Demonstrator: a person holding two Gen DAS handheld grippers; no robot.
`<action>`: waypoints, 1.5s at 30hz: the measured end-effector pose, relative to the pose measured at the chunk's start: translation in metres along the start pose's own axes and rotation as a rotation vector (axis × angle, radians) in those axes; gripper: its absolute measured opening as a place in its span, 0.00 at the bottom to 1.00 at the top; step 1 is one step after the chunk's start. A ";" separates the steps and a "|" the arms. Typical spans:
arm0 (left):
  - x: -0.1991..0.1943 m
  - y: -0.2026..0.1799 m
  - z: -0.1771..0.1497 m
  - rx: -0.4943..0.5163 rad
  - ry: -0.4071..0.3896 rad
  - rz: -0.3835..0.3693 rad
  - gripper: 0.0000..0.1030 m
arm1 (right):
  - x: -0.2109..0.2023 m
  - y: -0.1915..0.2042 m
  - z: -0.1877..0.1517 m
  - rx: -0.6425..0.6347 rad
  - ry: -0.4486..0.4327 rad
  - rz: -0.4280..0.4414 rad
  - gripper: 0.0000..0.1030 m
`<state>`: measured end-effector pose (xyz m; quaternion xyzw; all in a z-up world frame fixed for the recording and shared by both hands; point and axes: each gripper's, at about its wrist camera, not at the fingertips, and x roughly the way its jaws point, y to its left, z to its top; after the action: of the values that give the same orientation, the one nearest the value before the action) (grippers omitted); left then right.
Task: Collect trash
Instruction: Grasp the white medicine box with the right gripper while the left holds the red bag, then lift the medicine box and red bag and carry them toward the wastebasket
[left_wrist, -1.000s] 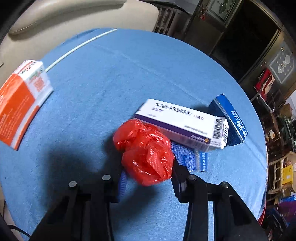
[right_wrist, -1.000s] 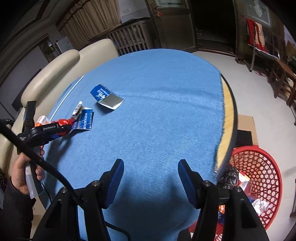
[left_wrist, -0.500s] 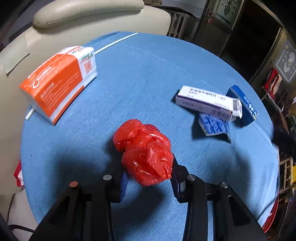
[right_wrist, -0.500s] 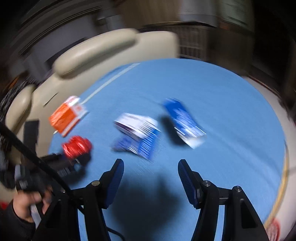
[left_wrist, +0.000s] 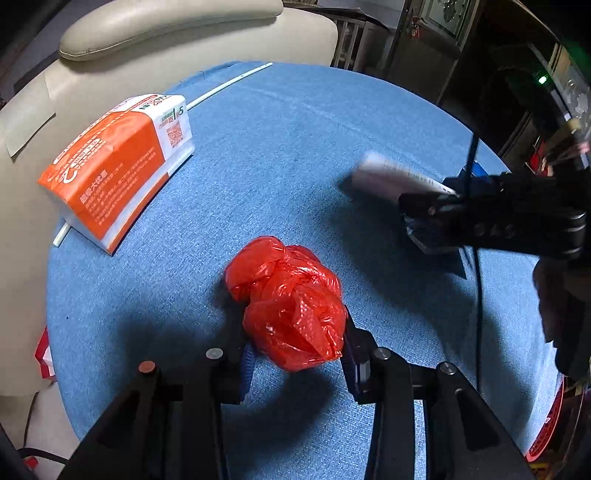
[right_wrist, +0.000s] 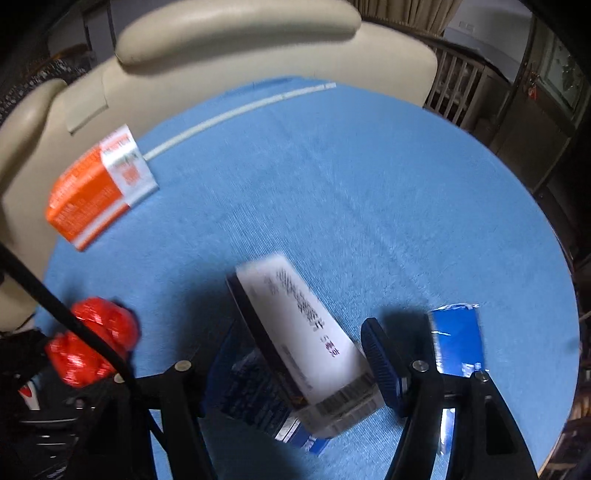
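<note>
One red bag (left_wrist: 291, 302), pinched between the left claw's fingers. One white box (right_wrist: 303, 332), between the right claw's fingers. One blue blister sheet (right_wrist: 258, 398), under that box. One blue carton (right_wrist: 458, 336), just right of the right claw. One orange pack (left_wrist: 114, 166) and one white straw (right_wrist: 236, 110), far ahead-left.
</note>
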<state>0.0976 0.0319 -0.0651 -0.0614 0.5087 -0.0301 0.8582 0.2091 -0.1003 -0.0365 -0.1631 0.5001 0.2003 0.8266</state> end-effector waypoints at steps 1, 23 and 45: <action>-0.001 0.001 0.003 0.001 0.001 0.001 0.40 | 0.003 0.000 -0.001 0.001 0.010 0.006 0.68; -0.026 -0.021 0.000 0.019 -0.020 0.045 0.40 | -0.088 0.001 -0.068 0.160 -0.186 0.069 0.46; -0.045 -0.094 -0.027 0.155 -0.019 0.048 0.40 | -0.133 -0.030 -0.205 0.432 -0.236 0.032 0.46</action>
<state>0.0537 -0.0579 -0.0259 0.0169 0.4978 -0.0483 0.8658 0.0116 -0.2449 -0.0078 0.0498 0.4338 0.1194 0.8917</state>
